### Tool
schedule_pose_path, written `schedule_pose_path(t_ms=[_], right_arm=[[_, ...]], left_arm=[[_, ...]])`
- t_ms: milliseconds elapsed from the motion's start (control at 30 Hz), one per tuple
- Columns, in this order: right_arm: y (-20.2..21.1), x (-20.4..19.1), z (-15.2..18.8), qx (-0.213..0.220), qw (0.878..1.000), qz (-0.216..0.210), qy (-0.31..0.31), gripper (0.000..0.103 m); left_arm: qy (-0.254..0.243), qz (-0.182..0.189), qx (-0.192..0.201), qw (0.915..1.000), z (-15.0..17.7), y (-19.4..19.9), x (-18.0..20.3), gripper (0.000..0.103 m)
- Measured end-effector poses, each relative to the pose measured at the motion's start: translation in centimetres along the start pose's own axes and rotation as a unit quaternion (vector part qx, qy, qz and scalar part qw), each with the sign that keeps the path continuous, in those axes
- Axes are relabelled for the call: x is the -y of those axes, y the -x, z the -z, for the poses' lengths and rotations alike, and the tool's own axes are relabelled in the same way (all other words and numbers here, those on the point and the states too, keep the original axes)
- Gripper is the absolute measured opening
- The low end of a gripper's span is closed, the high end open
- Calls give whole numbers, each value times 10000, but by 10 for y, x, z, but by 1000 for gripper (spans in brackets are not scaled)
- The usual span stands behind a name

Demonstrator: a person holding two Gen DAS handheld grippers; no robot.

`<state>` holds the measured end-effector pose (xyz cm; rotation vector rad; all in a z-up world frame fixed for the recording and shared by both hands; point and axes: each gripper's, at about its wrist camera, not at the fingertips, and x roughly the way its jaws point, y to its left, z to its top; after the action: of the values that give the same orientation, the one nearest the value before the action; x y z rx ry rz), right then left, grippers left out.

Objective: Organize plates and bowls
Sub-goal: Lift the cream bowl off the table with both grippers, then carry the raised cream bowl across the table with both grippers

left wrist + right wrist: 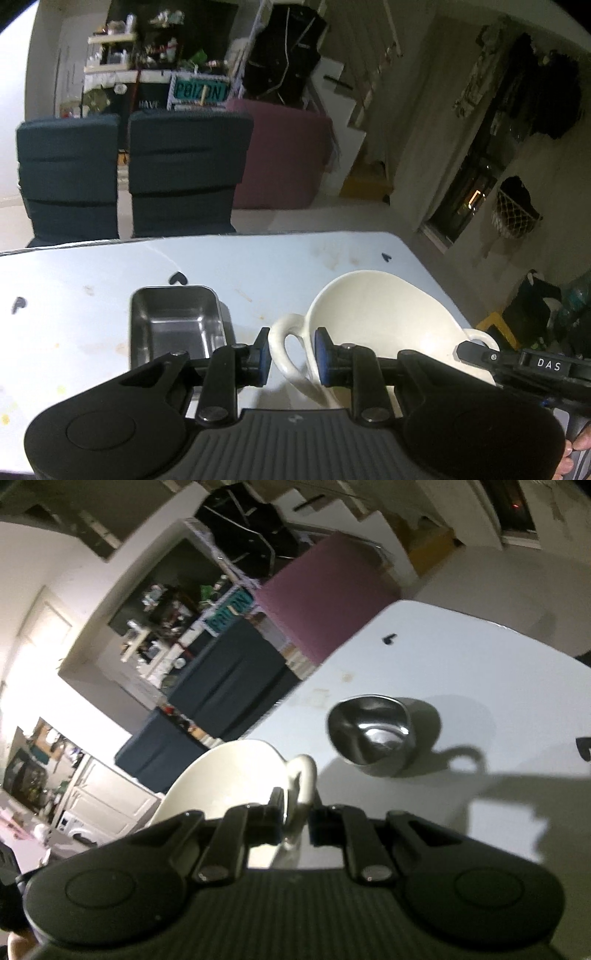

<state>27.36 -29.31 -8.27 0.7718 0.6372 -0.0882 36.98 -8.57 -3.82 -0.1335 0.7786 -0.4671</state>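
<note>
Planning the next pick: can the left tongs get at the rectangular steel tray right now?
Probably not yet. The left tongs are closed on a handle of the white bowl, which the right tongs hold by the other handle. The steel tray itself sits uncovered on the table, just beyond.

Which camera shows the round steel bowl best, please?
The right wrist view: the round steel bowl stands whole and unblocked on the white table. The left wrist view does not show it, only a rectangular steel tray.
</note>
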Motion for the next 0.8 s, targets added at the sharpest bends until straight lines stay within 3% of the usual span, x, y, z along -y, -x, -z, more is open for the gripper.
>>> schedule_pose_path(t_ms=[400,800], right_arm=[[43,-29,27,87,9969,-699,363,15],[50,-53,62,-252,9904,-1212,615,15]], left_arm=[[235,-172,642,9975,44,109,-9,25],[403,-399,960,9938,103,192,-40,25]])
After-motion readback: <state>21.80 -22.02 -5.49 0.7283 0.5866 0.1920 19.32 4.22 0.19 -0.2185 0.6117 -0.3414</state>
